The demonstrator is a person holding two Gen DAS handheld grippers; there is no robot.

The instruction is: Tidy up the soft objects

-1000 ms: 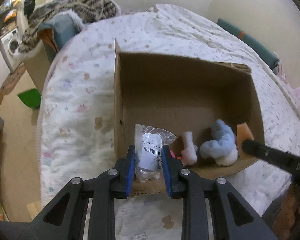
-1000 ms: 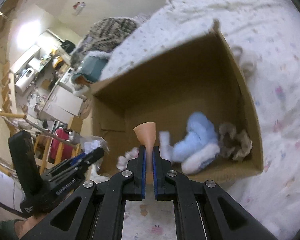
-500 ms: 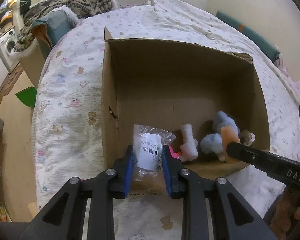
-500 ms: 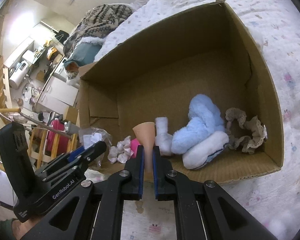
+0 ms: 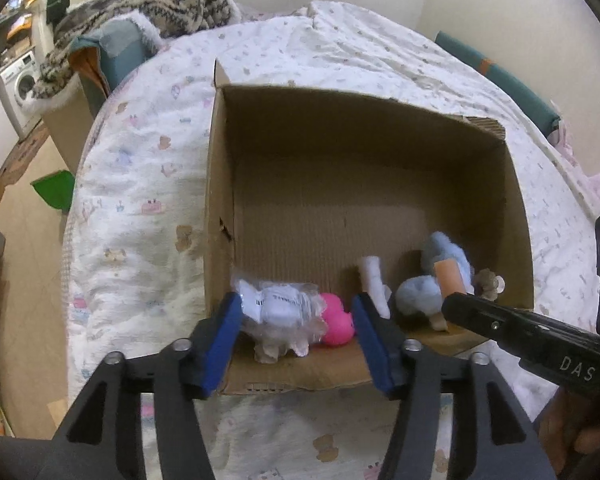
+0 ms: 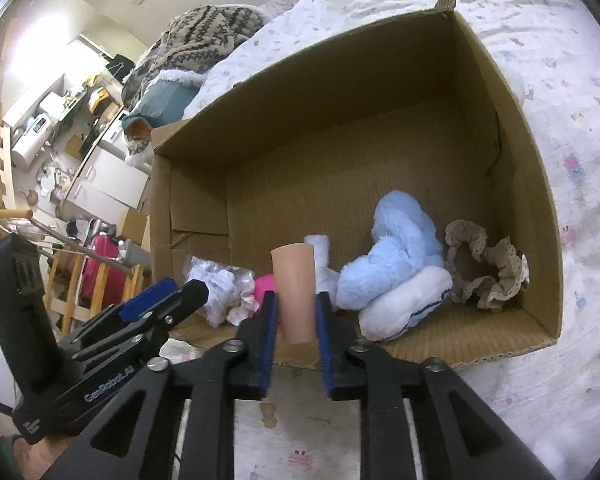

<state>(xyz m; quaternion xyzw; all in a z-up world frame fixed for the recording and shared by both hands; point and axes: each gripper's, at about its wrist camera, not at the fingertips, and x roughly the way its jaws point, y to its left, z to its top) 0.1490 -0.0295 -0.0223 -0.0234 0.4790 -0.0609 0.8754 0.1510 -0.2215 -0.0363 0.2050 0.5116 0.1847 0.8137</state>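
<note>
An open cardboard box (image 5: 220, 200) (image 6: 500, 160) sits on the bed. Along its near wall lie a clear bag of white stuff (image 5: 280, 304) (image 6: 216, 284), a pink toy (image 5: 336, 320), a white roll (image 5: 374, 280), a blue plush (image 6: 396, 256) and a beige lace scrunchie (image 6: 488, 272). My left gripper (image 5: 296, 304) hovers over the near-left corner. Its jaws are opening, and the bag lies loose below them. My right gripper (image 6: 297, 300) is over the near rim, its jaws opening with a peach foam piece (image 6: 294, 288) upright between the pads, still touched by both.
A white printed quilt (image 5: 140, 200) surrounds the box. At the bed's far left lies a heap of patterned knit blanket (image 5: 160, 0). A green bin (image 5: 56, 192) and a washing machine (image 5: 20, 80) stand on the floor to the left.
The left jaws spread wide and the bag dropped flat into the box's near-left corner. The right jaws widened slightly and the squeezed peach foam swelled back. Both views moved closer over the box.
</note>
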